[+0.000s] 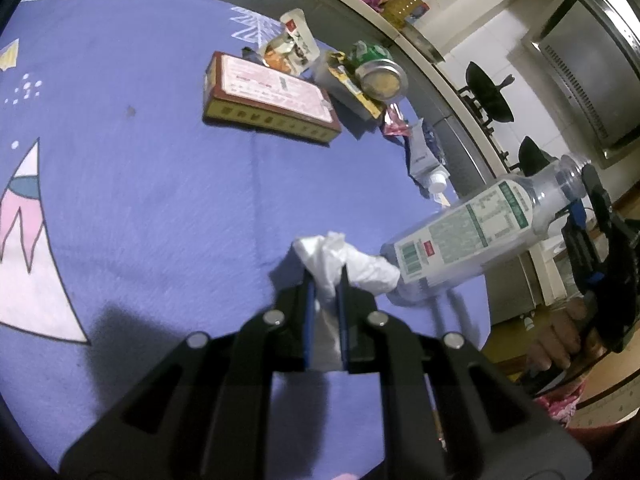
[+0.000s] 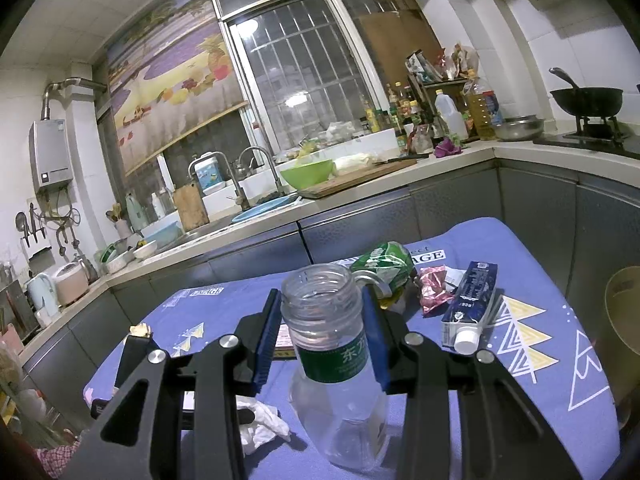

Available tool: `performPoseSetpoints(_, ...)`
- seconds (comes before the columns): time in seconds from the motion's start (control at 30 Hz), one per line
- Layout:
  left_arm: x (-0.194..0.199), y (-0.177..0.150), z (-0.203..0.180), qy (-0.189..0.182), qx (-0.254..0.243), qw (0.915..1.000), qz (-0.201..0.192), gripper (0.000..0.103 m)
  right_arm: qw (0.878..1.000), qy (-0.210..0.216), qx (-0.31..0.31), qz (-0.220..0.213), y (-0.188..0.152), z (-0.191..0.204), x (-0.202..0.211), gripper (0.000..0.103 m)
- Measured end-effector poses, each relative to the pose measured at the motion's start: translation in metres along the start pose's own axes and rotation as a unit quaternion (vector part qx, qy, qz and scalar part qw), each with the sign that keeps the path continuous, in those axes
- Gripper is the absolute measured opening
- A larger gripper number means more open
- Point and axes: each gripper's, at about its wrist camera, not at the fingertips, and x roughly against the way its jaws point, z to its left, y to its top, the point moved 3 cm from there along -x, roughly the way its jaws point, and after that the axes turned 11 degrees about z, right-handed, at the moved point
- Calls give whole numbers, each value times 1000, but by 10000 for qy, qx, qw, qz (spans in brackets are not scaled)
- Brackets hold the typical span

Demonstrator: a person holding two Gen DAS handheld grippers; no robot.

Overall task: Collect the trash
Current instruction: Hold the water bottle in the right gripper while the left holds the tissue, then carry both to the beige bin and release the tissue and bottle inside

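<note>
Left wrist view: left gripper (image 1: 326, 280) is clenched on a crumpled tissue (image 1: 344, 264) over the purple cloth (image 1: 160, 200); right gripper (image 2: 324, 320) grasps an uncapped plastic bottle (image 2: 336, 344) by its neck. That smooth, tilted bottle could slip or swing into the tissue.

Clear glossy plastic bottle (image 2: 340, 360) — crumpled white tissue (image 1: 348, 264) — matt woven tablecloth (image 1: 140, 200).
</note>
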Motion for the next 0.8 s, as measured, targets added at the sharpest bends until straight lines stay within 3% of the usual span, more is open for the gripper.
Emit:
performPoseSetpoints(0.4, 3, 10, -12, -214, -38, 9998, 7, 9, 9997, -114, -174, -154, 8, -12, 6, 36)
performPoseSetpoints(0.67, -12, 49, -69, -548, -433, 9975, 121, 9, 9965, -497, -258, -617, 30, -48, 40, 36)
performPoseSetpoints(0.8, -27, 72, -118, -611, -866, 9942, 170, 9, 9896, -1053, -122, -971, 50, -84, 69, 36)
